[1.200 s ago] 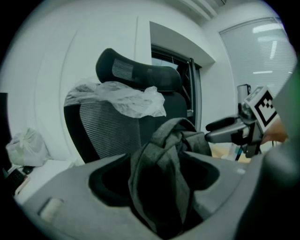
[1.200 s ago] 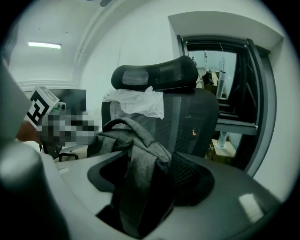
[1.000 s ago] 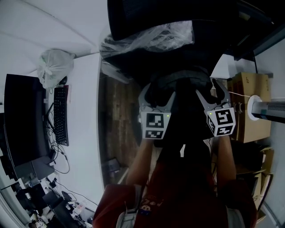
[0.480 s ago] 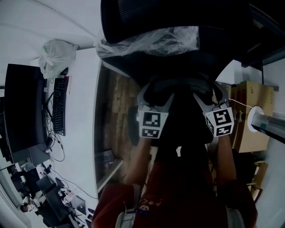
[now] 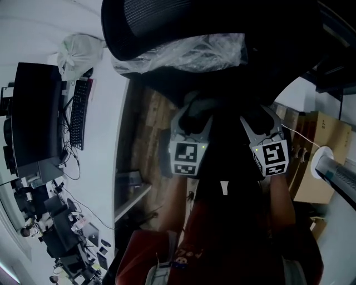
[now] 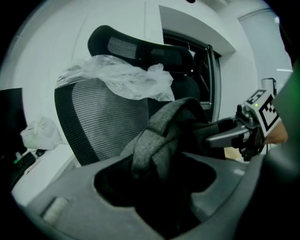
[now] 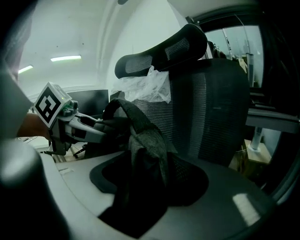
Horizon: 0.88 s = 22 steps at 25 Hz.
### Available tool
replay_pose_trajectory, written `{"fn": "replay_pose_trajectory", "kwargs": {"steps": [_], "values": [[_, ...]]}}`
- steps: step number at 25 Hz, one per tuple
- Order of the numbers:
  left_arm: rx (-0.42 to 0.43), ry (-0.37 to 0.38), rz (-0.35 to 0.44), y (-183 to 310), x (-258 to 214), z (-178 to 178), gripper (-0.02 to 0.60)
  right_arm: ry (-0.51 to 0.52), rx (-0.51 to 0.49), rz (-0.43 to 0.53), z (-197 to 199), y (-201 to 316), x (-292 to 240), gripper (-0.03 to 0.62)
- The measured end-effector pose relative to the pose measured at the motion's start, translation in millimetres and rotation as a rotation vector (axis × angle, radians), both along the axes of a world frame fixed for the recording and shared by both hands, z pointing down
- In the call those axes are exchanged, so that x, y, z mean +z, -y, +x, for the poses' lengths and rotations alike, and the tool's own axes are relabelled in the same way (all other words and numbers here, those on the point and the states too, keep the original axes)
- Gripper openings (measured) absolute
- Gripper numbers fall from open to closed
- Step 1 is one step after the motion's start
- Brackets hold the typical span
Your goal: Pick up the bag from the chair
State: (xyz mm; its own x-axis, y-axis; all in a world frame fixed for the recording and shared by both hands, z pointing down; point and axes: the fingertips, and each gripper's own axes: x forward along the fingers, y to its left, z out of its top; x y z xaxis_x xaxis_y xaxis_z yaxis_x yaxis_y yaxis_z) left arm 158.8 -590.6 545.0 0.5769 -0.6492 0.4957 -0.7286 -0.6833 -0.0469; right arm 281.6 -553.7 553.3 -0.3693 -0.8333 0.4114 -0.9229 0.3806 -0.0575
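Note:
A dark grey fabric bag [image 5: 225, 119] lies on the seat of a black mesh office chair [image 5: 167, 16], hard to make out in the dim head view. Its grey strap [image 6: 161, 136] runs up between the jaws of my left gripper [image 6: 154, 187], which have just been closing and now press on it. The other strap [image 7: 145, 140] fills my right gripper [image 7: 150, 187] the same way, its jaws also just closed in. In the head view the left gripper [image 5: 194, 114] and right gripper [image 5: 258, 114] sit side by side on the bag.
Clear plastic wrap [image 5: 183, 53] hangs over the chair's back. A white desk at the left carries a monitor [image 5: 33, 122], a keyboard [image 5: 78, 114] and a white plastic bag [image 5: 78, 53]. A cardboard box [image 5: 314, 167] stands at the right, wooden floor [image 5: 144, 128] beside the chair.
Both grippers have moved in and down onto the bag and their jaws have narrowed around its straps. The chair's back now fills more of the head view.

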Motion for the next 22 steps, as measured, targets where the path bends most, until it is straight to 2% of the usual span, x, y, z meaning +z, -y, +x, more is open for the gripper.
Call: {"fn": "replay_pose_trajectory", "kwargs": {"steps": [9,22], "values": [[-0.116,0.001,0.003,-15.6,-4.4,-10.9,0.221,0.027,-0.104,-0.023,-11.6,-4.2,-2.8,0.158],[-0.277,-0.038,0.038,-73.3,-25.4,-38.1,0.196,0.002,-0.232,0.012,-38.2,-41.3,-25.8,0.129]]}}
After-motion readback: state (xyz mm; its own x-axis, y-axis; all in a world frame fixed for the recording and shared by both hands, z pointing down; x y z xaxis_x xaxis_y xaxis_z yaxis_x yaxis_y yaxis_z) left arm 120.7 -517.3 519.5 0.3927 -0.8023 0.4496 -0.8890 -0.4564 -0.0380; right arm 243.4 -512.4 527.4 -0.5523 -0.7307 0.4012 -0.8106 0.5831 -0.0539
